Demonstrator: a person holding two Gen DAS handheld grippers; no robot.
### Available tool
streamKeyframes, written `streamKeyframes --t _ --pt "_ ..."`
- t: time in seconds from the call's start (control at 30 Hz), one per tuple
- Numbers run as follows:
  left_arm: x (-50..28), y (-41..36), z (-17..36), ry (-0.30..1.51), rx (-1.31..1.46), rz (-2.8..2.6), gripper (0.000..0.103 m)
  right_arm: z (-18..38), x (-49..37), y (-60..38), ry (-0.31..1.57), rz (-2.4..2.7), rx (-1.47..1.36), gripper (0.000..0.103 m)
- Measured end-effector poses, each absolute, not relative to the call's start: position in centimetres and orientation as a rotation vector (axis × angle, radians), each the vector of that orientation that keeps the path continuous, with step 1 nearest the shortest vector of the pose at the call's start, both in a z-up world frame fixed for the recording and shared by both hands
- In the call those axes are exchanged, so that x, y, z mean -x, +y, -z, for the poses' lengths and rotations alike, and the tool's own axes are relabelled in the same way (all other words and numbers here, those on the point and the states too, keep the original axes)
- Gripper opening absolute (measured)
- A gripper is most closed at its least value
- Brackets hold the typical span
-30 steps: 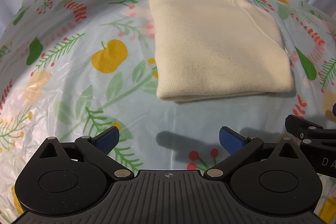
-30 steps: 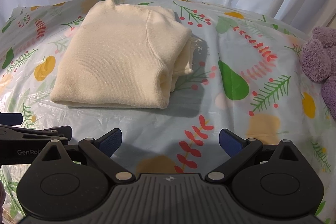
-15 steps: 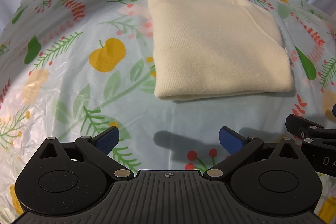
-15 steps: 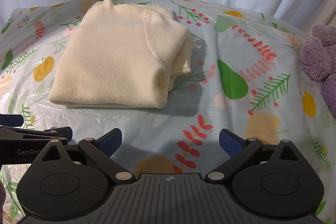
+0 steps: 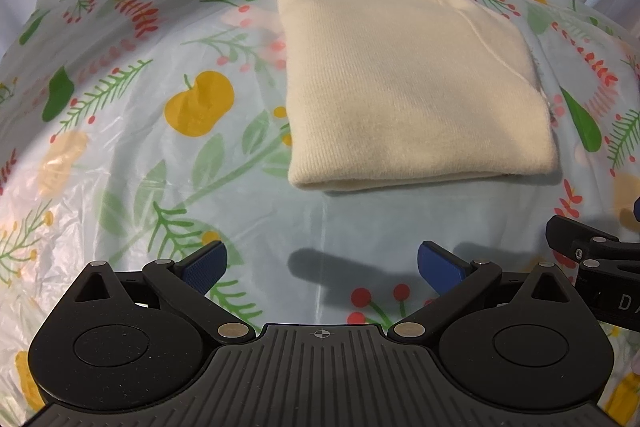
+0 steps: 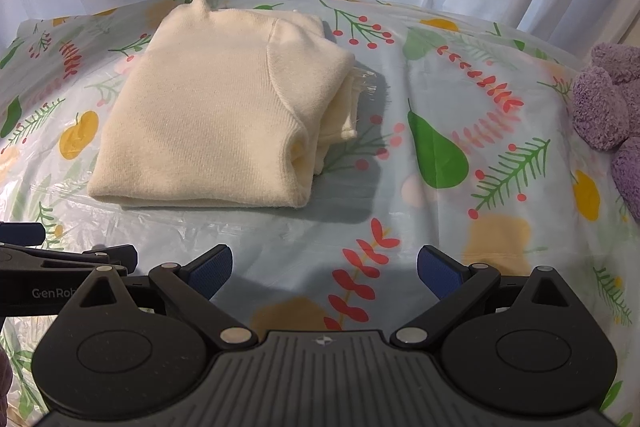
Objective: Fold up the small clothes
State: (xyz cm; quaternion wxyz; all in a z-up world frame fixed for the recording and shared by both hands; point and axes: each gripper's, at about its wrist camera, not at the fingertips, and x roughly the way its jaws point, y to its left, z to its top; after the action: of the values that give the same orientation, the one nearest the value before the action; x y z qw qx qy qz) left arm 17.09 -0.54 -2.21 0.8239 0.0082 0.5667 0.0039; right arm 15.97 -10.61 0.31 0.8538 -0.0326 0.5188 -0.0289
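Beyond both grippers' spread, empty fingers (image 5: 206, 263), the folded sweater (image 5: 408, 91) hides its inner layers.

"GenRo…" on left tool (image 6: 68, 277); "DA…" on right tool (image 5: 600, 283).

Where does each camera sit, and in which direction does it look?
Left wrist: sits on the left hand-held gripper, facing the folded cream garment from its left; open blue pads show.
Right wrist: sits on the right hand-held gripper, facing the same garment's right side and a purple plush; open pads show.
Shared: the garment, the floral tablecloth, and each other's gripper at the frame edge.
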Motion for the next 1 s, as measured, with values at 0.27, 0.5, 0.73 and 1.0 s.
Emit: streamKeyframes --t 0.27,0.5,0.73,1.0 --pt "-17.05 -0.51 2.23 1.205 -0.014 -0.009 0.103 -0.35 -15.98 -10.52 1.089 0.06 0.072 0.099" --pt "-17.1 -0.48 2.2 1.206 -0.014 -0.008 0.103 -0.37 -16.02 -10.52 1.09 0.061 0.072 0.099" --pt "-16.99 -0.37 2.32 1.206 -0.011 -0.006 0.103 -0.37 -16.0 -10.48 1.09 0.062 0.072 0.099" --pt "-17.02 -0.31 2.31 1.208 -0.01 -0.002 0.103 -0.38 -15.99 -10.41 1.09 0.063 0.073 0.099"
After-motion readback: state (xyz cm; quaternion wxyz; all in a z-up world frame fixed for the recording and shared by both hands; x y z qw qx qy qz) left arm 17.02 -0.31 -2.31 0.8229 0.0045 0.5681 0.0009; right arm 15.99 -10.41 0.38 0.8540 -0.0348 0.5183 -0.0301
